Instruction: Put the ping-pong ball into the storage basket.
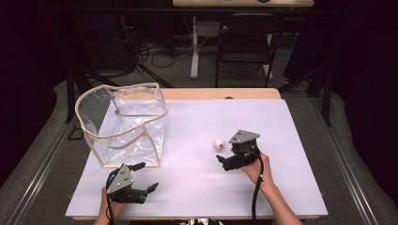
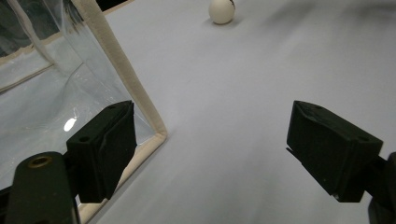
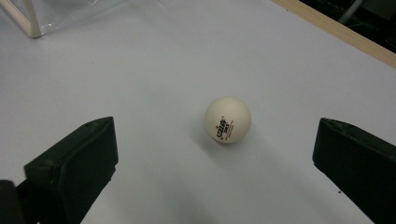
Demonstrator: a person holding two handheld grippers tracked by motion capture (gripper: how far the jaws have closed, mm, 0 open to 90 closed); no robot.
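A cream table-tennis ball [image 1: 218, 144] with printed lettering lies on the white sheet, right of centre. My right gripper [image 1: 226, 152] is open just in front of it, and in the right gripper view the ball [image 3: 228, 120] rests on the sheet between and slightly beyond the wide-apart jaws [image 3: 215, 140], touching neither. A clear plastic bag [image 1: 96, 140] with cream trim stands open-topped at the left. My left gripper [image 1: 148, 176] is open beside the bag's near right corner [image 2: 140, 109], with nothing held [image 2: 212, 116]. The ball [image 2: 221, 10] shows far ahead in that view.
The white sheet [image 1: 281, 187] covers a wooden table whose far edge [image 1: 220, 93] is bare. A dark chair [image 1: 246, 47] and a white table leg [image 1: 194, 47] stand on the floor beyond, among cables. Dark curtains flank both sides.
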